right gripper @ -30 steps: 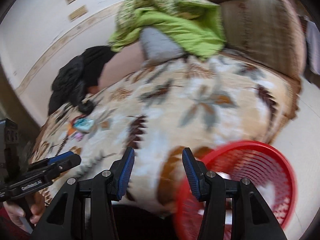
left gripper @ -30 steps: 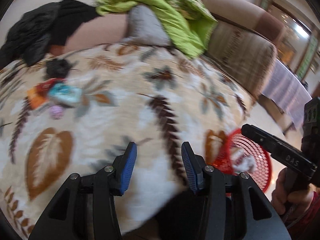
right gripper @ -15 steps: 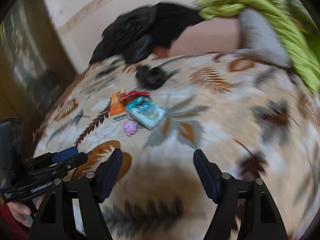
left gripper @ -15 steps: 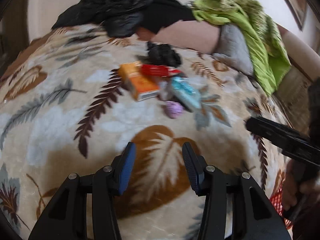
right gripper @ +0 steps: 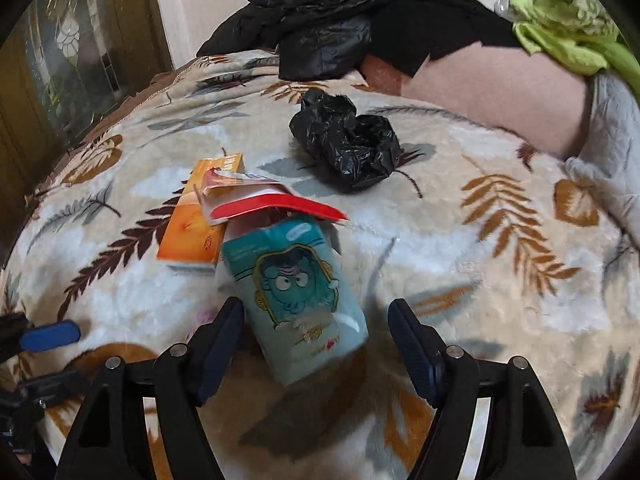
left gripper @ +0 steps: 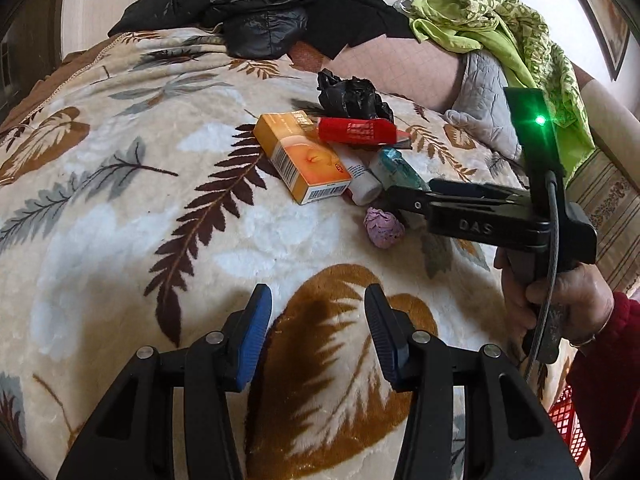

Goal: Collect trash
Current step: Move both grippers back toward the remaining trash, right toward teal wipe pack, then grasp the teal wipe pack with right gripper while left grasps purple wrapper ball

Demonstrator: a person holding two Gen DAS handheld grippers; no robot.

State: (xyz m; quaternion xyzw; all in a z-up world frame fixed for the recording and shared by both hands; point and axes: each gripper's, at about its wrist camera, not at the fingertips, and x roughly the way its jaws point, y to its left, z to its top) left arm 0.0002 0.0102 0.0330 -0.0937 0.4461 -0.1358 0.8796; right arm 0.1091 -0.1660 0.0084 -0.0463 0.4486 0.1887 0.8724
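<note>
A pile of trash lies on a leaf-patterned blanket (left gripper: pixel 120 208): an orange box (left gripper: pixel 304 160), a red packet (left gripper: pixel 356 131), a teal carton (right gripper: pixel 296 296) with a cartoon face, a crumpled black bag (right gripper: pixel 346 144) and a pink paper ball (left gripper: pixel 383 227). My right gripper (right gripper: pixel 316 344) is open, its fingers on either side of the teal carton's near end, not touching it. My left gripper (left gripper: pixel 318 340) is open and empty, a little short of the pile. The right gripper also shows in the left wrist view (left gripper: pixel 404 196), over the carton.
A black jacket (left gripper: pixel 256 4) and a green cloth (left gripper: pixel 504 24) lie over the sofa back. A grey cushion (left gripper: pixel 484 92) sits at the right. A red basket's rim (left gripper: pixel 566 424) shows at the lower right, beside the sofa.
Both grippers have swung left from the red basket to the trash pile and moved closer. The right gripper has opened wider and now straddles the teal carton.
</note>
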